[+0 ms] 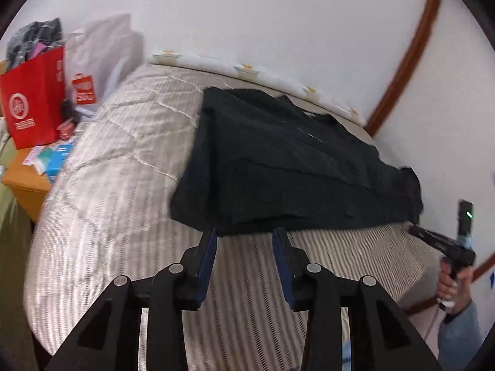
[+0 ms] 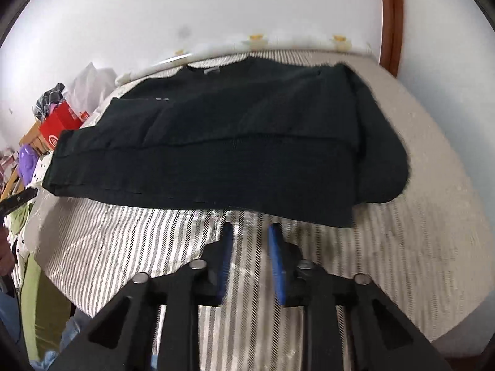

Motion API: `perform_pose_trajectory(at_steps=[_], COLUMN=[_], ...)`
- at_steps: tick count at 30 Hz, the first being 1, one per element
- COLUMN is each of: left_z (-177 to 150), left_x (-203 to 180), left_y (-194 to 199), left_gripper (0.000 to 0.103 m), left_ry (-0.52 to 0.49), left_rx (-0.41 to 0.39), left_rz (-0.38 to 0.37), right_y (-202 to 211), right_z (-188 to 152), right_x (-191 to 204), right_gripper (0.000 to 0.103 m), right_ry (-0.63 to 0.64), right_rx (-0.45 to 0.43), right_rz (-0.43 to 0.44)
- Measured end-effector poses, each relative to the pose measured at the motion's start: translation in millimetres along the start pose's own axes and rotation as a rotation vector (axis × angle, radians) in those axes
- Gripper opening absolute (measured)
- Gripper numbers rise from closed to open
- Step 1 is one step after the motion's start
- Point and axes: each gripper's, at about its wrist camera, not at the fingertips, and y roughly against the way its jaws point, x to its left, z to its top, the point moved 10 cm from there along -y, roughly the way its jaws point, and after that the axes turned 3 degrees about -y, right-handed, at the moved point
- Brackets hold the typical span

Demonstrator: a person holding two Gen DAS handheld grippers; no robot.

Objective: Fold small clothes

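A black sweater [image 1: 278, 167] lies flat on the striped bedspread [image 1: 108, 170], with a folded layer across its near part. My left gripper [image 1: 246, 232] is open with nothing between its blue pads, its tips right at the sweater's near hem. At the right edge of the left wrist view a hand holds my right gripper [image 1: 422, 232] by the sweater's right corner. The right wrist view shows the sweater [image 2: 232, 142] spread wide, neck toward the wall. My right gripper [image 2: 250, 227] has a narrow empty gap between its fingers, just short of the hem.
A red paper bag [image 1: 31, 105] and a white plastic bag [image 1: 99, 61] stand on a wooden side table [image 1: 24, 182] left of the bed. A white wall with brown trim [image 1: 402, 61] runs behind. Clothes are piled at the left [image 2: 27, 160].
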Motion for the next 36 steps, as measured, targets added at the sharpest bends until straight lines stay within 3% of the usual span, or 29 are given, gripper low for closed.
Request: perform_pose_trajectory(at_steps=[6, 13, 29, 36], left_z=[-7.8, 11.6, 95.0, 132.7], left_x=[-16.8, -31.7, -33.3, -28.6], left_y=[-35.4, -58.8, -79.4, -97.1], left_gripper=[0.033, 0.032, 0.032, 0.032], left_ry=[-0.019, -0.065, -0.048, -0.036], left_rx=[0.079, 0.104, -0.020, -0.043], left_rz=[-0.028, -0.003, -0.022, -0.017], right_y=[-14.2, -8.0, -40.1, -61.9], right_z=[7.1, 30.1, 106.5, 142.8], right_x=[-2.9, 8.6, -9.0, -14.2], right_gripper=[0.019, 0.018, 0.017, 0.017], right_ry=[-0.034, 0.018, -0.115, -0.121], right_rx=[0.001, -0.062, -0.121, -0.123], right_rz=[-0.003, -0.015, 0.049, 0.031])
